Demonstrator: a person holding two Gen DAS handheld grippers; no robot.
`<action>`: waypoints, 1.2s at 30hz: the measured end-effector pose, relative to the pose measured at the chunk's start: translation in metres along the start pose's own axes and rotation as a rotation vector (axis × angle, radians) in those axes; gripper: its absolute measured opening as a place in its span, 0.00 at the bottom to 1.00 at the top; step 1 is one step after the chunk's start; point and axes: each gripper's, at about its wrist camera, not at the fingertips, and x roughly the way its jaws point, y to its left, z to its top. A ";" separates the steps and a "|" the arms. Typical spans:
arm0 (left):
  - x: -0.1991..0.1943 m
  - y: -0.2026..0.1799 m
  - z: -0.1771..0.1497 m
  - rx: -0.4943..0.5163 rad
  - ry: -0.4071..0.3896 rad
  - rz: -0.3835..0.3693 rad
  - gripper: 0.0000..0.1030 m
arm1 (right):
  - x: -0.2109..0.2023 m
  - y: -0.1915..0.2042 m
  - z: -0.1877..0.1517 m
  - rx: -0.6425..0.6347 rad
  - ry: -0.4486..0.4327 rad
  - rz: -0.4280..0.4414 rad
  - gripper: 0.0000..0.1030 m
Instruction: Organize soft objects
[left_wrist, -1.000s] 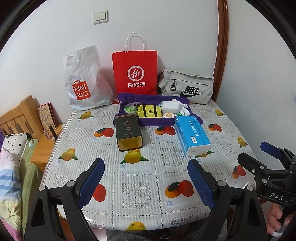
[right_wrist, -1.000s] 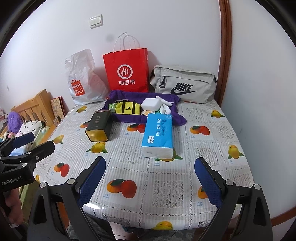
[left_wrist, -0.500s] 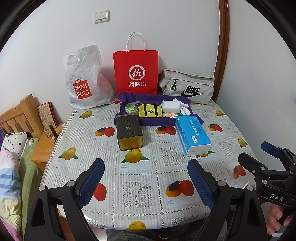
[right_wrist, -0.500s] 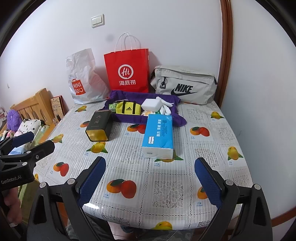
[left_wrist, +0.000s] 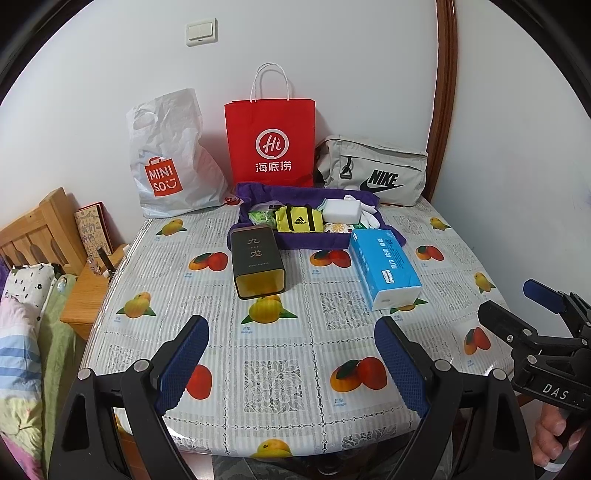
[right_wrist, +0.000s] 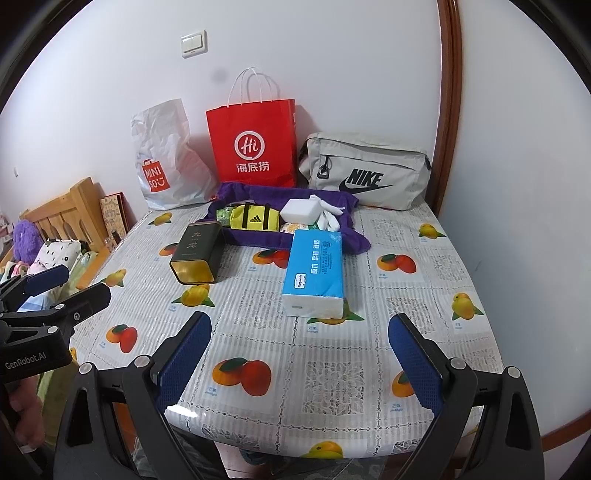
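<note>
A: So both tools are hanging at the near edge of the table (left_wrist: 280, 332), around 6 o'clock. The left tool (left_wrist: 291, 343) is sitting with its pads spread wide, gripping nothing, and the right tool (right_wrist: 301, 345) is doing the same.

B: Where's the soft stuff sitting?

A: Mostly toward 12 o'clock, piling up on one purple cloth (right_wrist: 258, 240): one yellow pouch (right_wrist: 254, 218), one white sponge block (right_wrist: 300, 210), one white glove (right_wrist: 328, 218) draping at its right, plus a few small packets I can't really make out. One blue tissue pack (right_wrist: 316, 267) is lying just in front of the cloth, touching its edge, and one dark tin (right_wrist: 197, 254) is lying on its side at 11 o'clock.

B: Room to move?

A: Near half of the table is staying open. Three bags are leaning on the wall at the far edge: white plastic bag (left_wrist: 166, 155), red paper bag (left_wrist: 271, 142), grey sling bag (left_wrist: 373, 173). A bed (left_wrist: 22, 332) is running along 9 o'clock.
</note>
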 end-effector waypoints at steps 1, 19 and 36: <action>0.001 0.000 0.000 0.000 0.000 0.001 0.88 | 0.000 0.000 0.000 0.000 -0.001 0.000 0.93; 0.001 0.001 0.001 -0.001 0.000 -0.002 0.88 | -0.001 -0.003 0.002 0.000 -0.004 -0.001 0.93; 0.000 0.001 0.000 -0.002 0.002 -0.002 0.88 | -0.002 -0.003 0.003 -0.001 -0.003 -0.004 0.93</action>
